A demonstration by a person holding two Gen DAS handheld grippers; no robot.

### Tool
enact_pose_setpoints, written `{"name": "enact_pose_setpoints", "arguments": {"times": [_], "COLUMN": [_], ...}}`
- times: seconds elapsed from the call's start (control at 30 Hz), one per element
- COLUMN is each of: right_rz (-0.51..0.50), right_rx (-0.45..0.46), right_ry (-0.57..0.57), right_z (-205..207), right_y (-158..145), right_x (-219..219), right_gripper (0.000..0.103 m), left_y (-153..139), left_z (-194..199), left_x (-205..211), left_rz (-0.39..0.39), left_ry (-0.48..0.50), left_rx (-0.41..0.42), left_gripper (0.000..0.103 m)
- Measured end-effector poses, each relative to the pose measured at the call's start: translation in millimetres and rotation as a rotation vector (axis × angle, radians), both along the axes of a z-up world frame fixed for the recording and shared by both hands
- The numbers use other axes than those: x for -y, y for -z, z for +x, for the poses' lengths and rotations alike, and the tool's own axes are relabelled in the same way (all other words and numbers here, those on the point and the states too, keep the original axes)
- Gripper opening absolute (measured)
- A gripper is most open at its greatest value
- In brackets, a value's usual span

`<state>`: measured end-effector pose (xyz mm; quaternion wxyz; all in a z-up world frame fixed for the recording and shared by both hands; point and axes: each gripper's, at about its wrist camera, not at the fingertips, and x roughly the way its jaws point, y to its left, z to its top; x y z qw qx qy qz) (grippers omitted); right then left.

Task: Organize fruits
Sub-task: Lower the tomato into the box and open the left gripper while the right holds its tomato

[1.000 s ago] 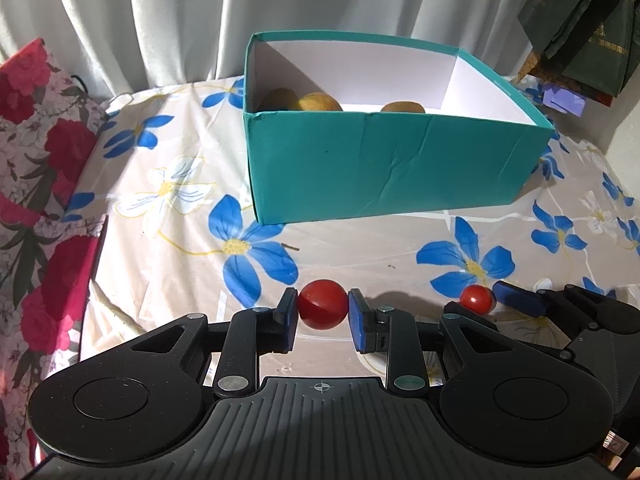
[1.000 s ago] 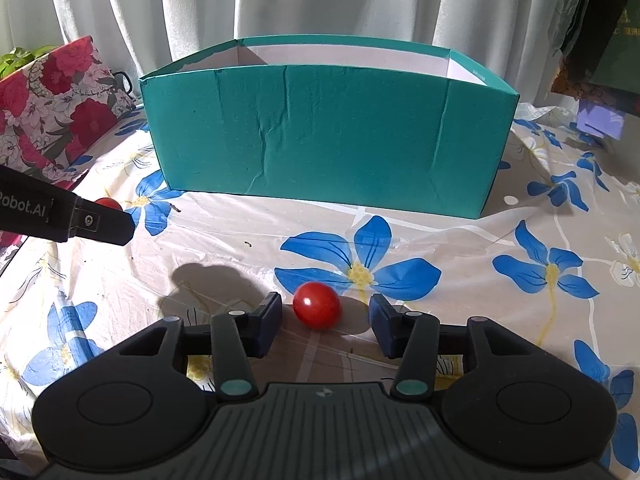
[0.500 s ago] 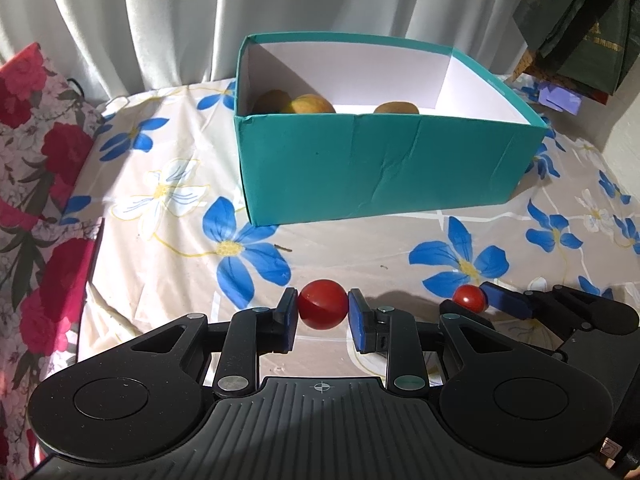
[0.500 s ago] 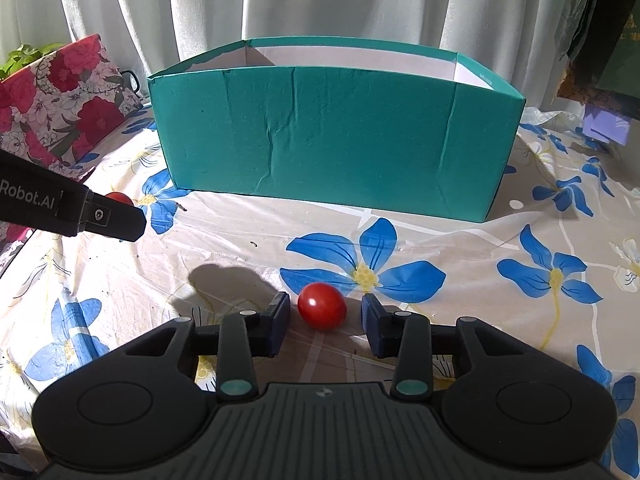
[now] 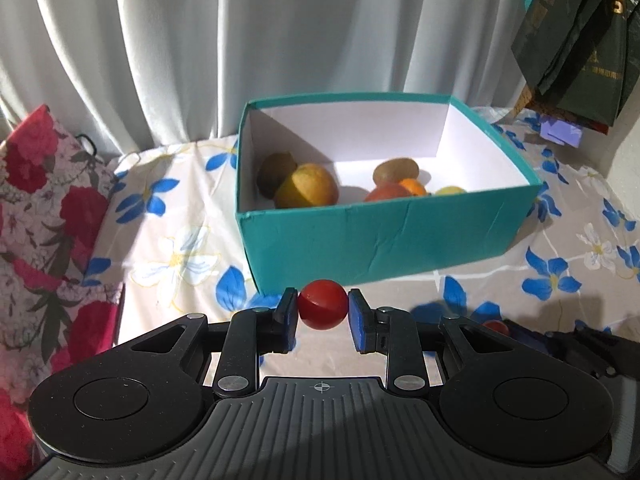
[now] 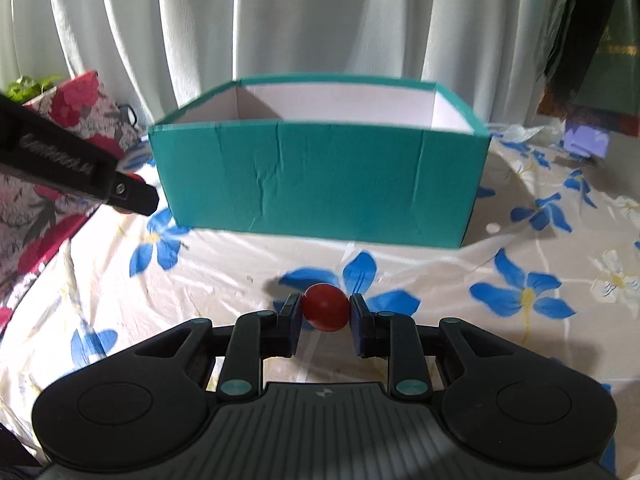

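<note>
My left gripper (image 5: 323, 314) is shut on a red cherry tomato (image 5: 322, 304) and holds it above the flowered cloth, in front of the teal box (image 5: 380, 240). Inside the box lie a kiwi (image 5: 276, 170), a yellow-brown fruit (image 5: 308, 192), another kiwi (image 5: 396, 171) and several orange and yellow fruits (image 5: 400, 191). My right gripper (image 6: 325, 314) is shut on a second red cherry tomato (image 6: 326, 307), lifted off the cloth before the box's front wall (image 6: 320, 184). In the right wrist view the left gripper (image 6: 120, 194) shows at the left, its tomato mostly hidden.
A flowered tablecloth (image 6: 440, 280) covers the table. A red floral cushion (image 5: 44, 216) lies at the left edge. White curtains (image 5: 280, 40) hang behind. Dark green bags (image 5: 580, 40) hang at the upper right above a small purple item (image 5: 560, 134).
The right gripper's jaws closed on its tomato and lifted it. Both grippers rose, so the left wrist view now looks down into the box and shows more fruit.
</note>
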<state>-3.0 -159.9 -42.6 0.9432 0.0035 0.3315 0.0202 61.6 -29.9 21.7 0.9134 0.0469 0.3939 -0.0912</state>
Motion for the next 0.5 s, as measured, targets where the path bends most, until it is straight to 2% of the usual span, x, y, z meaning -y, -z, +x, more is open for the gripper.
{"name": "enact_pose_setpoints", "arguments": {"times": [0.23,0.5], "right_rz": [0.000,0.005], "right_rx": [0.076,0.090], "right_ry": [0.032,0.065], "right_z": [-7,-13], "right_y": [-25,-28], "right_x": [8,16], "right_gripper": [0.024,0.024], "left_y": [-32,-42], "left_z": [20,46], "left_x": [20,28], "left_rz": [-0.002,0.013], "left_ry": [-0.013,-0.032], "left_rx": [0.079,0.121], "left_gripper": [0.030,0.030]}}
